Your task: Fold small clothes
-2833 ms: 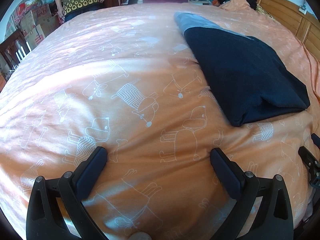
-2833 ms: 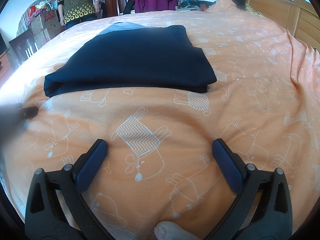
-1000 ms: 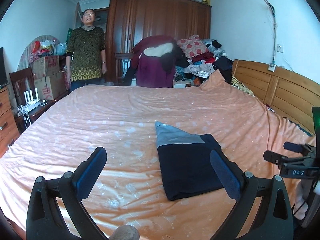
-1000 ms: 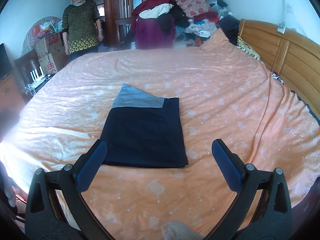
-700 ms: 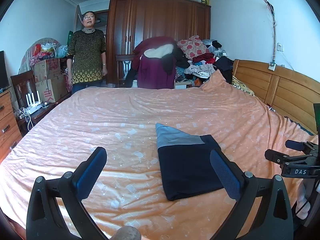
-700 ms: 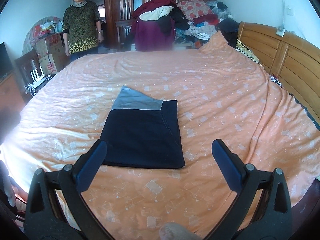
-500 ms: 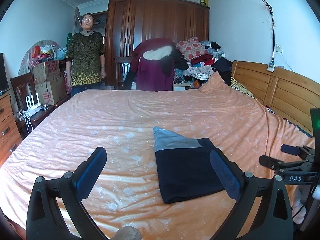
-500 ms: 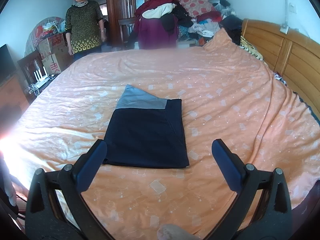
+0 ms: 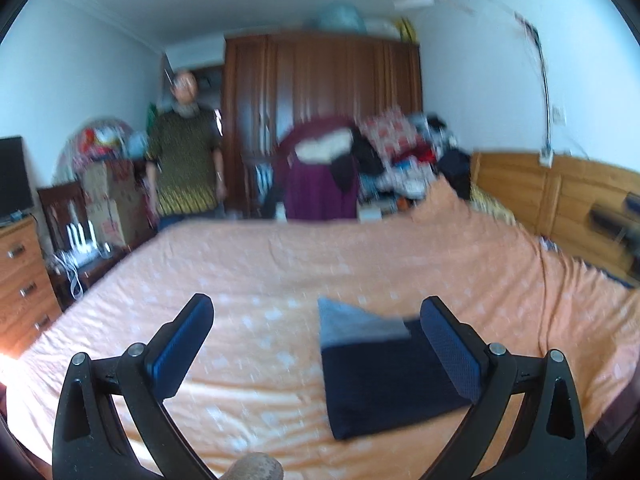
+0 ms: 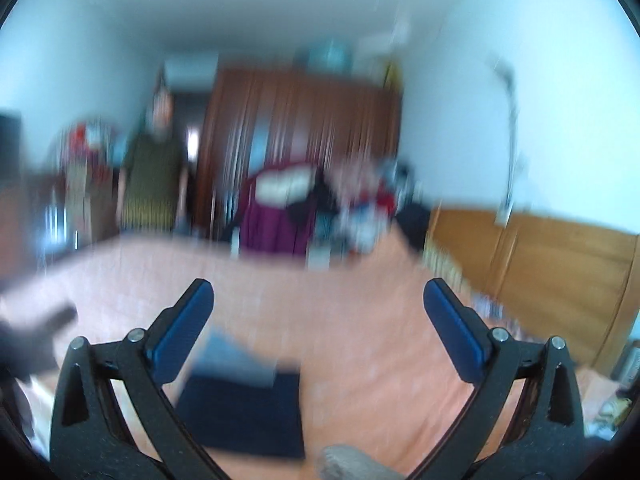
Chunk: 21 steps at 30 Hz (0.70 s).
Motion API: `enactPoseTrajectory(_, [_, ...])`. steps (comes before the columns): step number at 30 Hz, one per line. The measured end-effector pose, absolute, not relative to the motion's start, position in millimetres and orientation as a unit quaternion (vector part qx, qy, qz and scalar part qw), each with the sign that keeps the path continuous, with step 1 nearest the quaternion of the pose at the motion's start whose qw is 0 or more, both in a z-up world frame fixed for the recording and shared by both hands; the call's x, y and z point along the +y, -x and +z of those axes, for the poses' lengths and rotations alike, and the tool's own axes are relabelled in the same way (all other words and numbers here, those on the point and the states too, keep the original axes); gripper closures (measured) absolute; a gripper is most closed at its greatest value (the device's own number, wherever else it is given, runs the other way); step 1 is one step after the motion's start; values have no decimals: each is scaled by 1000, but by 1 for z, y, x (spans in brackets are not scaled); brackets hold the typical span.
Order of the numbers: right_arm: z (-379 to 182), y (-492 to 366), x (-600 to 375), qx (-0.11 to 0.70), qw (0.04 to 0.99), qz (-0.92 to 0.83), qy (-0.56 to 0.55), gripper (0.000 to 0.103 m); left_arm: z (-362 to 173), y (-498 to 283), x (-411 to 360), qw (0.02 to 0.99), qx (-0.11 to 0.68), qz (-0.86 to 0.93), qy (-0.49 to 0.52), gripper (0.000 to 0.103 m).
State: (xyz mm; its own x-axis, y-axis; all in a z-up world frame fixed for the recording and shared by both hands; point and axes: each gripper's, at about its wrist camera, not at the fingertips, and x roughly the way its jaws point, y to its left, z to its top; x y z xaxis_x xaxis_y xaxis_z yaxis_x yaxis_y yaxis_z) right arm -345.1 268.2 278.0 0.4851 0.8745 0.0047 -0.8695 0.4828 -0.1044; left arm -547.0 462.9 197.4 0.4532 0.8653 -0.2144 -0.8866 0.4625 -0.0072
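Orange bedcover point(image 9: 280, 264) spreads across both views, and the navy folded garment point(image 9: 384, 376) with its grey band lies flat on it, near the front edge. Working left to right: the left gripper point(image 9: 316, 340) hangs above the bed with its jaws wide and empty, the garment low and to the right, partly behind the right-hand jaw. The right gripper point(image 10: 318, 328), jaws equally wide and empty, has the garment point(image 10: 244, 412) low and left of centre in a heavily blurred view. Its long axis runs away from both cameras. Neither gripper touches it; which is nearer I cannot tell.
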Motion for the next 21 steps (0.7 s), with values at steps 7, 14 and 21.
enactPoseTrajectory(7, [289,350,265,-7,837,545,44,0,228,562,437,864,14,501,42,0])
enactPoseTrajectory(14, [284,374,253,-112,867,483,51,0,237,562,429,861,-1,507,32,0])
enactPoseTrajectory(21, [284,358,251,-96,821,562,14,0,250,579,419,846,-57,528,32,0])
